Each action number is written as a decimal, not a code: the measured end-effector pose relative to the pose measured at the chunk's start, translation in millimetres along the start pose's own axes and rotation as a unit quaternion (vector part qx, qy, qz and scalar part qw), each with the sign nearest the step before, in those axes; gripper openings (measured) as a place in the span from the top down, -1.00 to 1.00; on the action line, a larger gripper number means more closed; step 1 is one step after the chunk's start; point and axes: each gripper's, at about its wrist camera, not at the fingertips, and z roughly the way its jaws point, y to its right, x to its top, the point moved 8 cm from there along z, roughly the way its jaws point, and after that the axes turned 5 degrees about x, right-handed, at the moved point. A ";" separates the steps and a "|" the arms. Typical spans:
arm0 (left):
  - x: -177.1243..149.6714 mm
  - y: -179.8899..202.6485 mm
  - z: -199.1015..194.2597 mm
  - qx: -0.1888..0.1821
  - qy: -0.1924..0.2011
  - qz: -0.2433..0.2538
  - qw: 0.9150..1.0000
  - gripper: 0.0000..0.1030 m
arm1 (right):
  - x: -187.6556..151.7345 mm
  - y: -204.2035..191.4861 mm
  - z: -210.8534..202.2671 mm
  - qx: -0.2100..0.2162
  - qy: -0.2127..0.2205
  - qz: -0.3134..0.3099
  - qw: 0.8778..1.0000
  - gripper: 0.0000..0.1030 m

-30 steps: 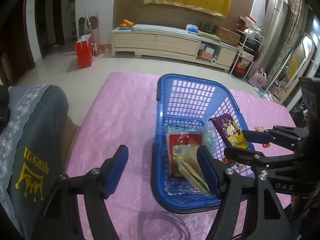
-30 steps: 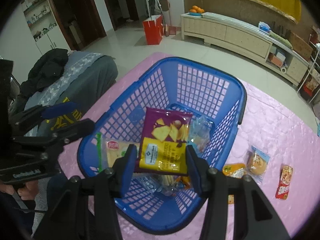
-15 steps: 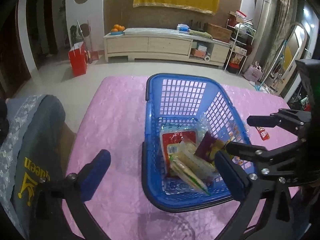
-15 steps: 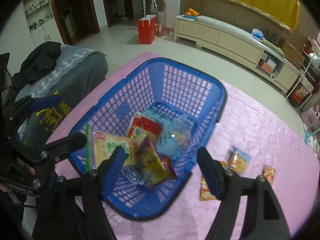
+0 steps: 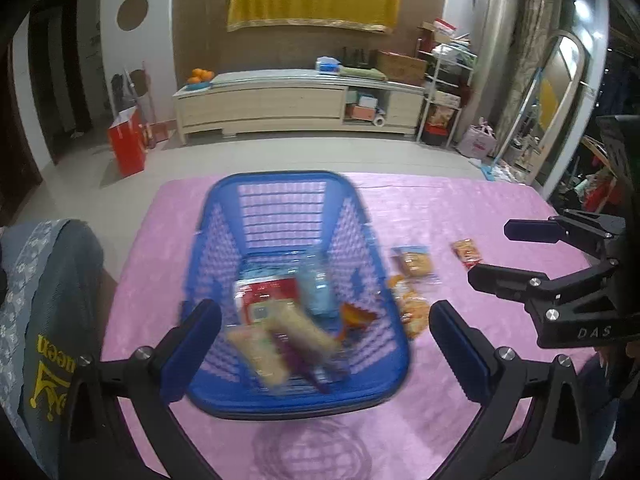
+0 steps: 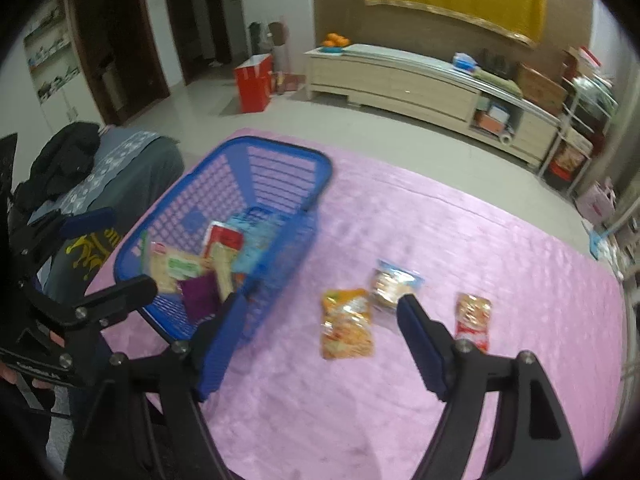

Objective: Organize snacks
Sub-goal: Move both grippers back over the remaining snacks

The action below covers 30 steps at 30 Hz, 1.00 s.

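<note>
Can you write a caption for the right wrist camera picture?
Open right gripper above three snack packets on the pink tablecloth, beside the blue basket.

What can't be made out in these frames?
- Left wrist view: motion blur smears the packets in the blue basket; labels unreadable.
- Right wrist view: the near wall of the basket hides the packets' lower parts.
- Right wrist view: the red packet has print too small to read.
</note>
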 end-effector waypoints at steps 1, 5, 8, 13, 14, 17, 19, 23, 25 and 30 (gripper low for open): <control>1.1 9.5 0.3 -0.003 0.000 0.002 1.000 -0.99 | -3.1 8.6 -4.0 -0.004 0.003 0.006 1.000 -0.58; 4.1 47.2 6.9 -0.012 -0.008 0.024 1.000 -0.99 | -16.4 44.5 -18.2 -0.018 0.010 0.034 0.999 -0.58; 5.7 74.8 17.7 -0.018 -0.022 0.030 0.999 -0.99 | -24.6 70.0 -26.5 -0.027 0.014 0.055 0.998 -0.58; 7.8 108.9 37.2 -0.031 -0.044 0.017 0.998 -0.99 | -39.0 101.9 -32.6 -0.032 0.016 0.072 0.997 -0.58; 7.7 116.2 41.4 -0.033 -0.048 0.014 0.998 -0.99 | -42.1 108.3 -31.7 -0.038 0.016 0.074 0.996 -0.58; 2.5 134.5 52.2 -0.037 -0.061 0.005 0.997 -0.99 | -53.5 128.2 -27.7 -0.055 0.013 0.082 0.995 -0.58; -2.0 141.4 59.0 -0.035 -0.068 0.000 0.997 -0.99 | -61.8 139.0 -20.4 -0.046 0.007 0.091 0.995 -0.58; -18.3 157.7 80.6 -0.021 -0.090 0.012 0.996 -0.99 | -80.9 156.7 -2.2 -0.030 -0.008 0.109 0.994 -0.58; -25.7 161.7 89.3 -0.019 -0.099 0.015 0.995 -0.99 | -87.1 161.3 7.0 -0.028 -0.016 0.109 0.994 -0.58; -40.7 162.3 117.5 -0.018 -0.128 -0.008 0.992 -0.99 | -97.6 171.4 29.8 -0.021 -0.029 0.116 0.993 -0.58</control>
